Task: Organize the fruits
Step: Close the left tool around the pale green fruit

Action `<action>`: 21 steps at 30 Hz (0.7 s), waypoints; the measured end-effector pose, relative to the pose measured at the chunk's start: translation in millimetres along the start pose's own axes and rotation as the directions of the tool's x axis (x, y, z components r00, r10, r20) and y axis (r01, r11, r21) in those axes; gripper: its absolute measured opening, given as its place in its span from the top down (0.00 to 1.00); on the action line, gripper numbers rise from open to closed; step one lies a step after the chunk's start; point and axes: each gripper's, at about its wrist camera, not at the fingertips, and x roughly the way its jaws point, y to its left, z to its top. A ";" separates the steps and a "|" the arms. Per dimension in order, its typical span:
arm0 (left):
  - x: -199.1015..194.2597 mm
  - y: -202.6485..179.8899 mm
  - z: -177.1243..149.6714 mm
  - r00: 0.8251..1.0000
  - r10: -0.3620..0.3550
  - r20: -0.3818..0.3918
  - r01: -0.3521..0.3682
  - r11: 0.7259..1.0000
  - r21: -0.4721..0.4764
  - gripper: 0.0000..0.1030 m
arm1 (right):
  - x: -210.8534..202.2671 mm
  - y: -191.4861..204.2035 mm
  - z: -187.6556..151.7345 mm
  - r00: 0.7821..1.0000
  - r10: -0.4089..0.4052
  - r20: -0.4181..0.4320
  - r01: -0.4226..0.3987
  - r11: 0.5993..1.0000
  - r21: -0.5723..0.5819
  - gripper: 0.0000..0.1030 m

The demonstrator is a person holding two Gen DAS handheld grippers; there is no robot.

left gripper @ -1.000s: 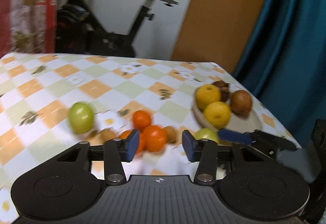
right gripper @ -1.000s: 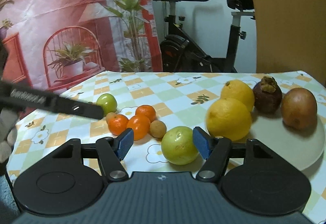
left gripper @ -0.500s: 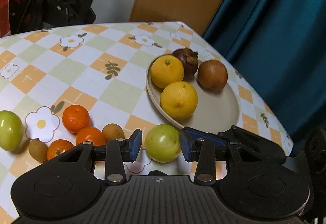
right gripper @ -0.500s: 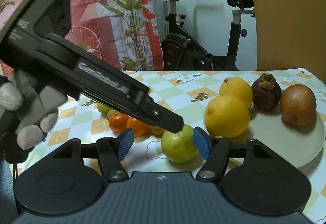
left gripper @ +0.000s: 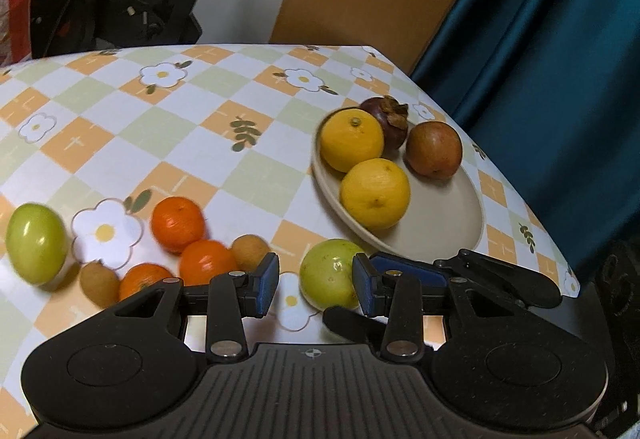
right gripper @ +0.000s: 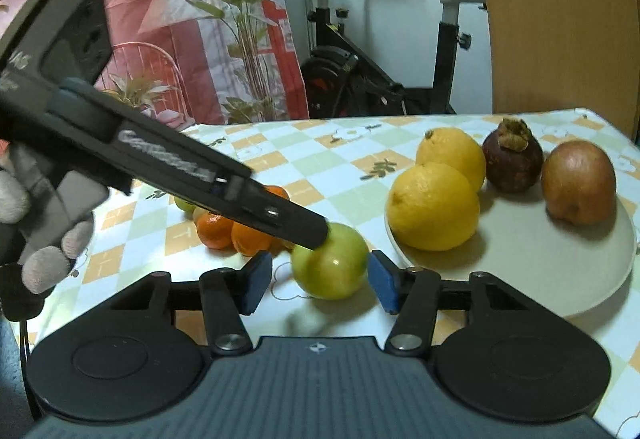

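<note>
Right gripper (right gripper: 316, 277), jaws just closing yet spread around the green fruit (right gripper: 330, 265) on the checked floral desk (right gripper: 280, 143) beside the plate (right gripper: 560, 279), faces an exercise bike (right gripper: 380, 59), while the left gripper (left gripper: 314, 281), also spread, bears white lettering (right gripper: 160, 153) too blurred to read.

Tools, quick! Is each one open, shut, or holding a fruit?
Left tool: open, holding nothing, its tip at the green fruit.
Right tool: open around that fruit, jaws have just been closing, no grip yet.
</note>
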 end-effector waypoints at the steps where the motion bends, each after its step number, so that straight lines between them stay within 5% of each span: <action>1: -1.7 2.3 -0.7 1.000 0.002 0.003 -0.002 1.000 -0.006 0.58 | 1.6 -0.9 0.6 1.000 -0.001 -0.006 0.001 1.000 0.003 0.45; 11: -4.7 5.2 -1.6 1.000 -0.001 0.009 0.001 1.000 -0.028 0.58 | 21.5 -5.5 7.0 0.995 0.036 -0.091 -0.035 0.999 0.018 0.53; 21: 6.2 -6.0 -4.2 1.000 -0.020 0.000 0.020 1.000 -0.010 0.58 | 19.7 -8.2 6.0 0.995 0.044 -0.088 -0.041 0.998 0.036 0.53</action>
